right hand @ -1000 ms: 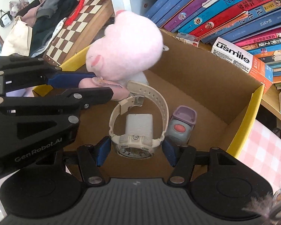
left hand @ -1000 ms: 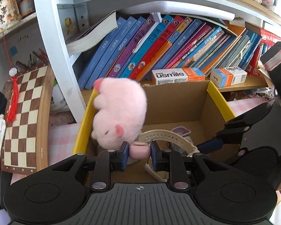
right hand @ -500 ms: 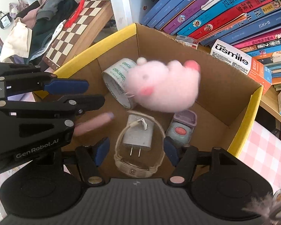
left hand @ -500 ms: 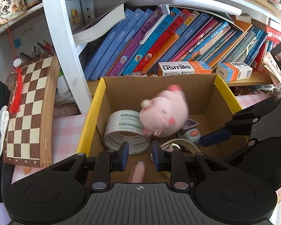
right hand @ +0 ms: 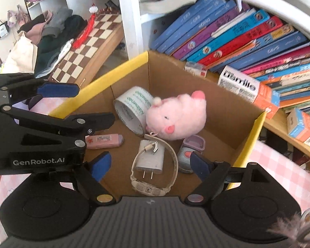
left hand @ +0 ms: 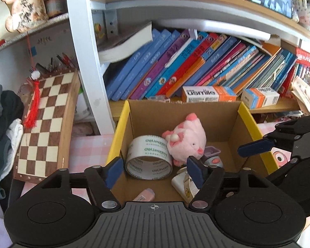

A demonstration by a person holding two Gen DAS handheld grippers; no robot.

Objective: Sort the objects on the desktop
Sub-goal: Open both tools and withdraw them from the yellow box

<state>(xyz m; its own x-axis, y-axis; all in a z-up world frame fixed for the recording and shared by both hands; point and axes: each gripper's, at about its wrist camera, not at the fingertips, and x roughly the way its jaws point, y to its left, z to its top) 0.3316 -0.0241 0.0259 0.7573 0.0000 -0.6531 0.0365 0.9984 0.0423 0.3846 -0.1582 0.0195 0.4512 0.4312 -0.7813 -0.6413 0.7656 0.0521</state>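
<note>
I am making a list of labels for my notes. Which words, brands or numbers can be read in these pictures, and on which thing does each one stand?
"GenRobot.AI": on the left gripper, side of its black body.
"usmile": on the white and orange box on the shelf.
"deli" with further letters, unclear: repeated on the tape roll in the cardboard box.
Book spines: printed titles, too blurred to read.
Pink tube: label too small to read.

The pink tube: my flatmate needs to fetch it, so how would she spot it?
Find the yellow-rimmed cardboard box below the bookshelf. On its floor, left of the white charger, lies the small pink tube, flat, hard and labelled, unlike the fluffy pink plush pig.
</note>
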